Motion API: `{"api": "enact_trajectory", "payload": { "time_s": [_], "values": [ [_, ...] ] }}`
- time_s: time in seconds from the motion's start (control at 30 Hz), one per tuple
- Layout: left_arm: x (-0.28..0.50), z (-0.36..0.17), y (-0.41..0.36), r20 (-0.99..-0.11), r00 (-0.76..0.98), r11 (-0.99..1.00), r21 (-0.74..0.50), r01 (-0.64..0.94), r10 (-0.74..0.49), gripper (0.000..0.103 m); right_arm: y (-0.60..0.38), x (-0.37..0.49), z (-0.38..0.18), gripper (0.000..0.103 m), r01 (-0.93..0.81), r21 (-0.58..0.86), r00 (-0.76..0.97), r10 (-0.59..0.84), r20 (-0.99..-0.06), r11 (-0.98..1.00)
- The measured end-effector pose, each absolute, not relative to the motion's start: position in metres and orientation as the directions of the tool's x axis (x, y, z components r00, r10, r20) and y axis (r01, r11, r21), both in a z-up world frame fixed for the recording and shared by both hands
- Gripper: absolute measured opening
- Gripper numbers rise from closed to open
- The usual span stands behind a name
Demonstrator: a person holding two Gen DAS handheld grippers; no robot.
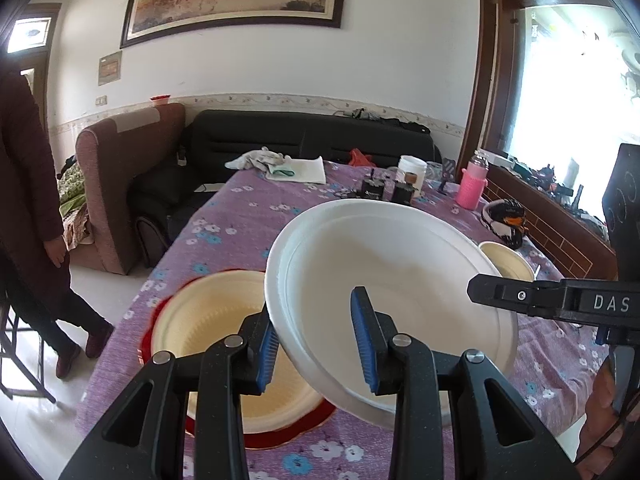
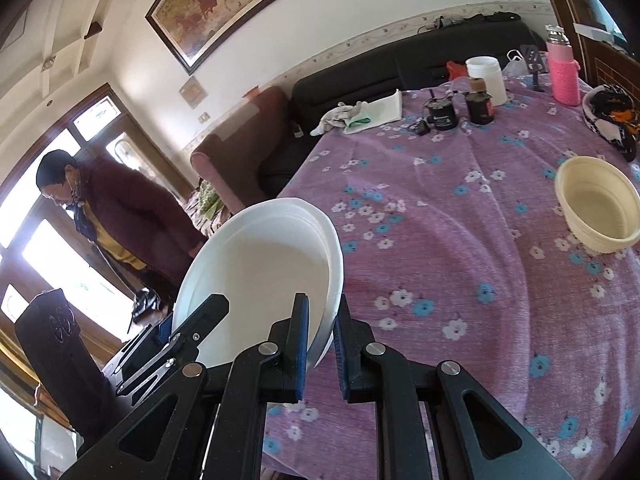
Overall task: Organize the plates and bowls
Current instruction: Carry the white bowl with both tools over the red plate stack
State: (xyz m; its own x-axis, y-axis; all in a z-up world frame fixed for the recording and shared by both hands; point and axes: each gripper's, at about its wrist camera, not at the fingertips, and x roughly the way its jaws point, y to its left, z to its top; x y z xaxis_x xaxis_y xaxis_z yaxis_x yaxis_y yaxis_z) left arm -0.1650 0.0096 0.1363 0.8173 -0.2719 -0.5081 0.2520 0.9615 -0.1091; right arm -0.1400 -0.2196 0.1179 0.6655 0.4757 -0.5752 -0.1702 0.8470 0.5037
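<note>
Item: white plate (image 1: 392, 264), which we are holding tilted above the desk (image 1: 240, 216) with both tools at once. Our left tool (image 1: 320, 344) is gripping the plate's near-left rim, one blue pad (image 1: 267, 354) under the edge and the other inside the dish, the jaws standing narrowly apart with the rim between them. Our right tool (image 2: 322, 344) is pinching the opposite rim, its jaws almost fully closed on the thin edge; in the left view it is reaching in from the right edge of the frame. Also on the desk, over a purple flowered cloth (image 2: 440, 240): a cream bowl (image 1: 224, 344) that is sitting on a red plate (image 1: 280, 432), below and left of the white plate; a second cream bowl (image 2: 598, 206) that is standing well apart toward the right edge; at the far end a white jar (image 2: 486, 76), a pink bottle (image 2: 564, 76), two small dark containers (image 2: 442, 114) and a folded white cloth (image 2: 376, 114). A person in a dark red coat (image 2: 132, 208) is standing beside the desk, near a brown armchair (image 1: 120, 176).
</note>
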Motion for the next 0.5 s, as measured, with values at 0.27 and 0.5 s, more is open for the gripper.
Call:
{"api": "enact_trajectory", "payload": {
  "time_s": [0.27, 0.5],
  "values": [
    [-0.169, 0.151, 0.039, -0.479, 0.843, 0.97, -0.118, 0.214, -0.244, 0.035, -0.195, -0.133, 0.122, 0.013, -0.212, 0.541, 0.625, 0.539, -0.565, 0.814],
    [-0.162, 0.144, 0.061, -0.497, 0.843, 0.978, -0.13, 0.164, -0.207, 0.035, -0.173, -0.12, 0.118, 0.013, -0.228, 0.551, 0.593, 0.564, -0.576, 0.803]
  ]
}}
